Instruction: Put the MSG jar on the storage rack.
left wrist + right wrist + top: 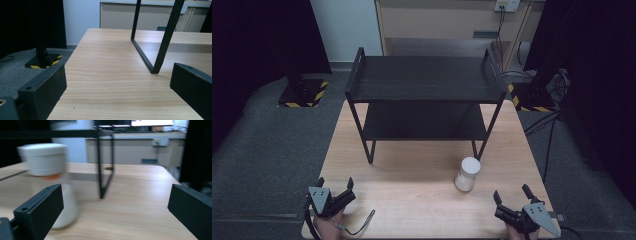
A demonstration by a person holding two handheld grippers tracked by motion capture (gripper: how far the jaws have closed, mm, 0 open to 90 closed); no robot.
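A white jar (467,174) with a white lid stands upright on the wooden table (412,185), right of centre and in front of the black two-tier shelf (424,95). My right gripper (512,194) rests near the table's front right corner, open, with the jar a short way ahead and to its left. In the right gripper view the jar (48,182) looks blurred, beyond the left jaw. My left gripper (334,183) sits at the front left corner, open and holding nothing; its view shows the shelf's leg (160,50) ahead on the right.
Both shelf tiers are bare. Grey carpet (272,145) surrounds the table. Black stands with yellow-black striped bases (302,92) sit at the back left and back right, with cables (547,125) trailing on the floor at the right.
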